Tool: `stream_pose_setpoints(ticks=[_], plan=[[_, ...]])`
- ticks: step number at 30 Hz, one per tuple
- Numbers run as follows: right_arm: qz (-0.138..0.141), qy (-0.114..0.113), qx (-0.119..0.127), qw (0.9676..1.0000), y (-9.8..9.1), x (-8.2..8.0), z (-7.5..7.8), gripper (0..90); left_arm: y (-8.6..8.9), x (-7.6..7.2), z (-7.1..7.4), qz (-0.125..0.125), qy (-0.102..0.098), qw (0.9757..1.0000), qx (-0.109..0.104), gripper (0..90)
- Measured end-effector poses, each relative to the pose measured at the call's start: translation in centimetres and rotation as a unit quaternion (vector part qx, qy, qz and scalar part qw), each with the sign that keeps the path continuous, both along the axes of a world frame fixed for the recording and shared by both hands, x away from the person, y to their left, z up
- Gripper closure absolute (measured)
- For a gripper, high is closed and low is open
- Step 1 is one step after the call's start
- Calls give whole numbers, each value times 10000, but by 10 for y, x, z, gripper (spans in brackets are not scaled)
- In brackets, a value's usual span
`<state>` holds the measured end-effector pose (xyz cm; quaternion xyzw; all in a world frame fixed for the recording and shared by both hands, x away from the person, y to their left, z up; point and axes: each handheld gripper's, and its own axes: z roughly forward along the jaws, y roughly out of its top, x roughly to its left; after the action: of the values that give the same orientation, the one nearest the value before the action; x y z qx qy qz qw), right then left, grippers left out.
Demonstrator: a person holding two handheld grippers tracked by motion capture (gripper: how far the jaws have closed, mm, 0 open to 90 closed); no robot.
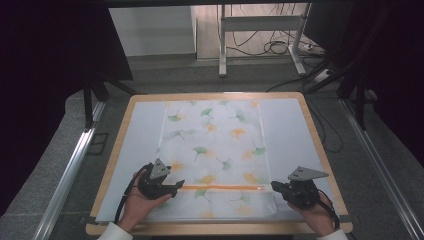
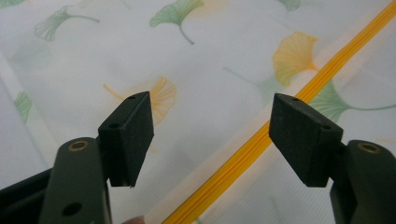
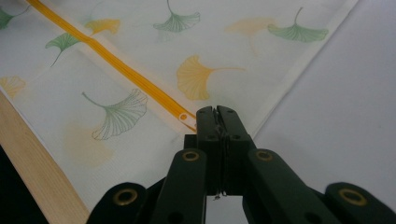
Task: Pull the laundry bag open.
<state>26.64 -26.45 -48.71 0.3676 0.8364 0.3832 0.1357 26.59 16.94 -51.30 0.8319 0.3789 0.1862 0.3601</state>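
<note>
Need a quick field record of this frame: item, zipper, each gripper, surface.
item: ginkgo-print pouch, lying flat
zipper: orange zipper across the pouch's near part
left gripper: left gripper, jaws open, straddling the zipper, not pressing it
right gripper: right gripper, jaws shut at the zipper's end; a thin metal bit shows between them, likely the pull
surface: pale mat on a wooden table

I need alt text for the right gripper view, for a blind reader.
The right tool has its black jaws shut at the end of the orange zipper on a white ginkgo-leaf bag. Whether it grips the zipper pull is unclear. The bag lies on a pale mat.
</note>
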Motion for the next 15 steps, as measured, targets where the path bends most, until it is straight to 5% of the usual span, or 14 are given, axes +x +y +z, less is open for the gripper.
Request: stream_pose_setpoints(ticks=[9,15], plan=[[-36,48,13,10000,-3,-6,-1,881,-21,-1,6,-238,1,9997,-37,301],[-123,94,-9,9999,-6,-16,-3,881,-54,2,11,-646,27,9979,-109,284]])
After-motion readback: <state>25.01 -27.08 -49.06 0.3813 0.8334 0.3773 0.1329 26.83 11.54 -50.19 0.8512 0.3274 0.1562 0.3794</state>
